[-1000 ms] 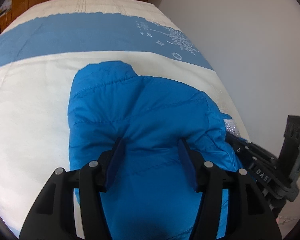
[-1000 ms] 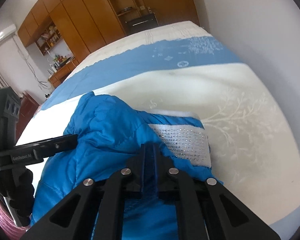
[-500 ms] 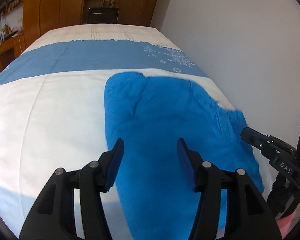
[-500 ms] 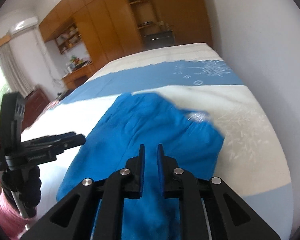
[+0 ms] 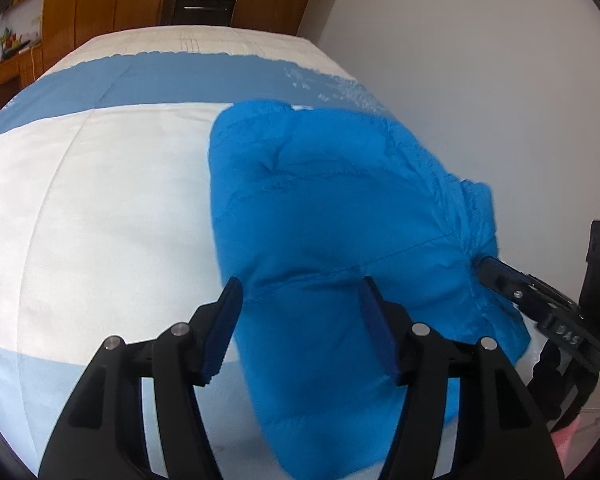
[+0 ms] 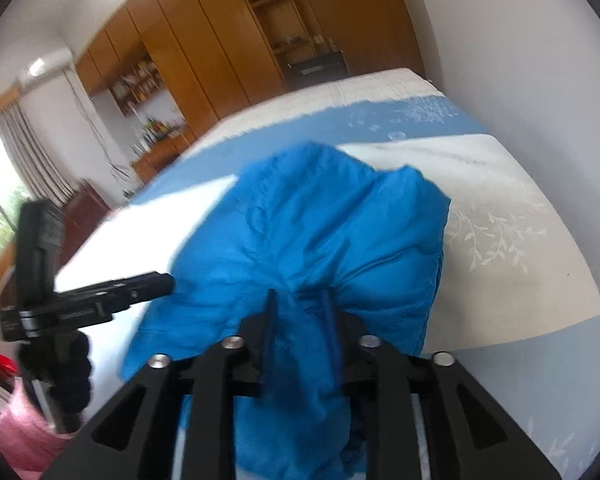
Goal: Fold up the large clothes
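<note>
The blue puffer jacket (image 5: pixel 340 216) sat bunched near the bed's (image 5: pixel 100 200) right edge, mostly folded I'd guess, right gripper (image 6: pixel 300 312) pinching its fabric, left gripper (image 5: pixel 298 312) spread wide.

Jacket (image 5: pixel 332 216) bright blue, quilted stitch lines, plain otherwise. Bed cover (image 5: pixel 100 208) cream-white with wide mid-blue bands; white speckled print on the far band (image 6: pixel 420 114), pale leaf-sprig pattern on the cream part (image 6: pixel 496 236). Left hand-held gripper (image 5: pixel 300 320) black body, dark blue finger pads (image 5: pixel 374 328), silver screw heads. Right hand-held gripper (image 6: pixel 298 312) same black and dark blue. Wardrobe (image 6: pixel 220 44) orange-brown wood. Wall (image 5: pixel 480 60) plain white. Pink fabric (image 6: pixel 24 436) at the lower left.
</note>
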### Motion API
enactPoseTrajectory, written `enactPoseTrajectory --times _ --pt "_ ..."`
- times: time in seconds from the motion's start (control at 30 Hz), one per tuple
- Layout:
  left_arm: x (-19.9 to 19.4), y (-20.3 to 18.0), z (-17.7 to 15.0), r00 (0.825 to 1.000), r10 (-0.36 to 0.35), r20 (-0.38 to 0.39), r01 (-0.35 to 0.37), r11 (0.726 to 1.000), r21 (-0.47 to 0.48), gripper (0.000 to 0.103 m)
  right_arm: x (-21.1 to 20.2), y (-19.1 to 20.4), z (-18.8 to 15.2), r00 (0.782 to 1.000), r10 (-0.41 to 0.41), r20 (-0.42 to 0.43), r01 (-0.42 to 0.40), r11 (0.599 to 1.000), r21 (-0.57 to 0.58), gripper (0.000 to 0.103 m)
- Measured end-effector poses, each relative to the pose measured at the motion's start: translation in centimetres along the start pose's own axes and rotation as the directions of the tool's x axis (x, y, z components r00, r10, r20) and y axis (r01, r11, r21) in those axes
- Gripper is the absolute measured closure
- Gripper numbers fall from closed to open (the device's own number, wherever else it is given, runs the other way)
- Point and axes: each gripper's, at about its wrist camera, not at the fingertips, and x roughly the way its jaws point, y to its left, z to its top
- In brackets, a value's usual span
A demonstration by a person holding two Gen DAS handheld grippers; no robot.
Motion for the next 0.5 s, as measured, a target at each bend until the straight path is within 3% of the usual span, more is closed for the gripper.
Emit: enactPoseTrajectory --times 0.07,0.13,0.23,0.3,0.5 --pt "-1.0 0.7 0.2 1.0 0.006 0.013 -0.006 1.0 0.013 0.036 -1.3 -0.3 0.2 1.0 -0.004 0.02 0.004 1.0 0.009 0.065" --pt "-1.3 1.1 0.3 1.0 0.005 0.018 -0.005 1.0 0.015 0.031 -2.3 -0.7 0.3 0.999 -0.011 0.031 0.01 1.0 0.019 0.047" --pt "-1.5 2.0 0.2 1.0 0.013 0.012 -0.013 1.0 0.014 0.027 -2.8 -2.3 0.4 1.0 0.016 0.012 -0.017 0.996 0.084 0.034" --pt "-1.9 2.3 -0.6 1.0 0.015 0.002 -0.015 1.0 0.011 0.021 -2.3 -3.5 0.4 0.999 0.034 -0.018 -0.032 0.992 0.121 0.03" --pt "-0.6 3.1 -0.6 0.998 -0.047 -0.031 0.047 0.999 -0.001 0.017 0.6 -6.4 0.1 0.987 0.124 -0.099 -0.098 0.967 0.234 0.021"
